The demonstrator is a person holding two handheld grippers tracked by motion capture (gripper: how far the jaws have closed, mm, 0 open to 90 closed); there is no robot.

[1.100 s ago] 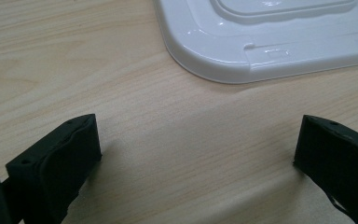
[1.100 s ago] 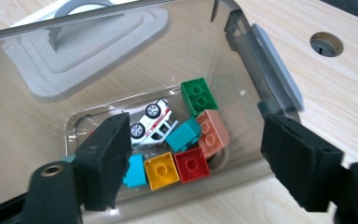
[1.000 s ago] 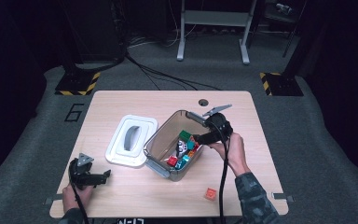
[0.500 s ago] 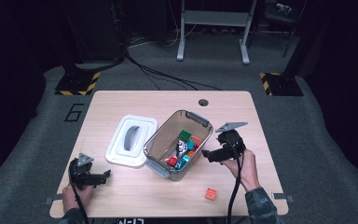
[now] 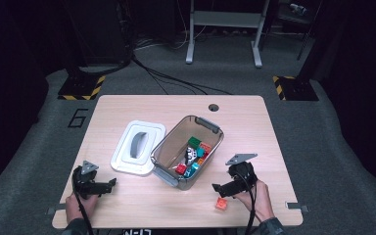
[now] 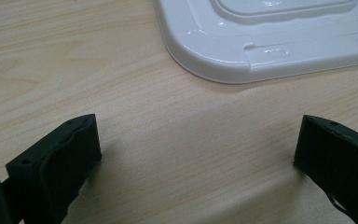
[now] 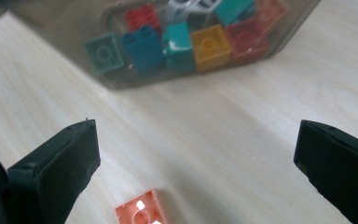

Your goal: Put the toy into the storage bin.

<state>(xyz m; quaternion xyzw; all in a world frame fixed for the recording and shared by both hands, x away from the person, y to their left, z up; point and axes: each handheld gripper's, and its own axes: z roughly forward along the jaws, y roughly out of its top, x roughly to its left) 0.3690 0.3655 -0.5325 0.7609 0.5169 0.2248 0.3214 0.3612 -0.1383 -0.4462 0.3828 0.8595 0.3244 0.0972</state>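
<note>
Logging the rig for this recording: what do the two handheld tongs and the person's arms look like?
Both tongs, left and right, are black, each with two blocky, matte jaws. A grey three-cornered plate tops each, and a black cable trails from each toward the person. The little of the sleeves that shows at the picture's bottom edge looks dark.

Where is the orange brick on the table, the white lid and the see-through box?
orange brick (image 5: 221, 204), high view, its top face.
white lid (image 5: 123, 162), high view, its flat front rim.
see-through box (image 5: 206, 122), high view, the grey handle on its far rim.
</note>
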